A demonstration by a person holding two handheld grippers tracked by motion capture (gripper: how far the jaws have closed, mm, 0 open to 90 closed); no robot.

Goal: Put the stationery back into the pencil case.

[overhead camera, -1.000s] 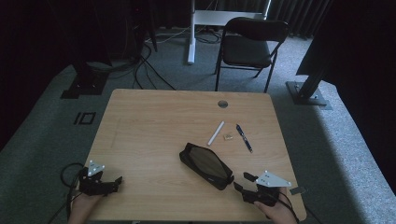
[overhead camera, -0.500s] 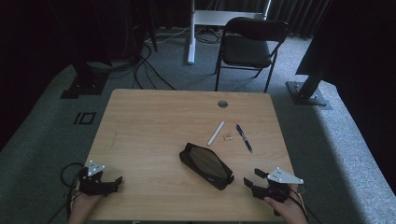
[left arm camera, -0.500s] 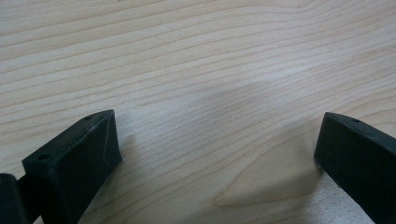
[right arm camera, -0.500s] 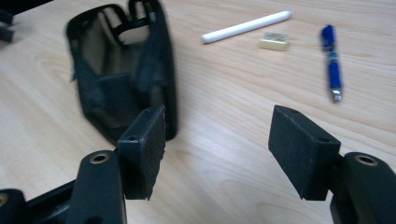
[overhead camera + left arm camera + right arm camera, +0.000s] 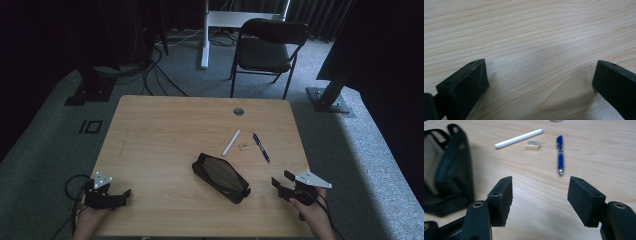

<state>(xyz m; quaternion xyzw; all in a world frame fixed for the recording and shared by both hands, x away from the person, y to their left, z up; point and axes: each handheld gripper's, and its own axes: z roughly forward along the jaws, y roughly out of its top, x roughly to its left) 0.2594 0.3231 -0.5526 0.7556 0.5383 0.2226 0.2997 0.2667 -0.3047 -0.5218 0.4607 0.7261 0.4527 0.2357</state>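
High view: right gripper (image 5: 284,184) low at the table's (image 5: 165,130) near right corner, jaws spread after just opening wider, gripping nothing. Pencil case (image 5: 220,177) just left of it, blue pen (image 5: 261,147) beyond. Left gripper (image 5: 120,196) rests at the near left corner, jaws wide, empty.

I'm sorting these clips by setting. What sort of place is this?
Probably a recording studio or lab: a lone wooden table on grey carpet, dark curtains behind, and loose cables around stand bases.

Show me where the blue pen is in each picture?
High view: the blue pen lies right of centre on the table.
Left gripper view: bare wood between open jaws.
Right gripper view: the pen lies top centre.
Shared landmark: the small eraser beside it.
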